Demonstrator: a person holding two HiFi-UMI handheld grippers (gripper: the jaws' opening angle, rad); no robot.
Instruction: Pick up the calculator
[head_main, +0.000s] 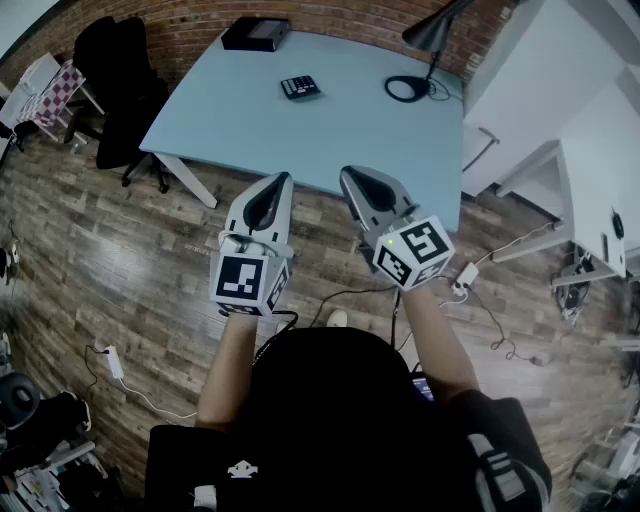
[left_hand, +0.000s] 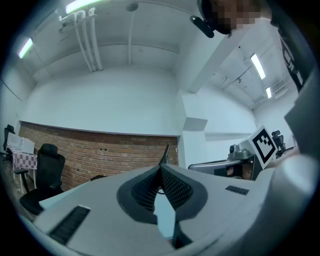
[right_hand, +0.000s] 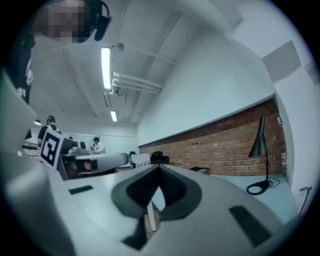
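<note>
Far across the pale blue rectangular table (head_main: 330, 150), the small dark flat calculator (head_main: 300, 87) lies beyond the left gripper (head_main: 278, 180) and right gripper (head_main: 352, 175); both look clenched empty, so arriving unopened could shove it away.

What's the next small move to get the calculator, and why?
Probably carry the right gripper forward over the table, opening its jaws. The calculator lies far across the tabletop, while it and the left gripper both hang short of the near edge, shut and empty.
</note>
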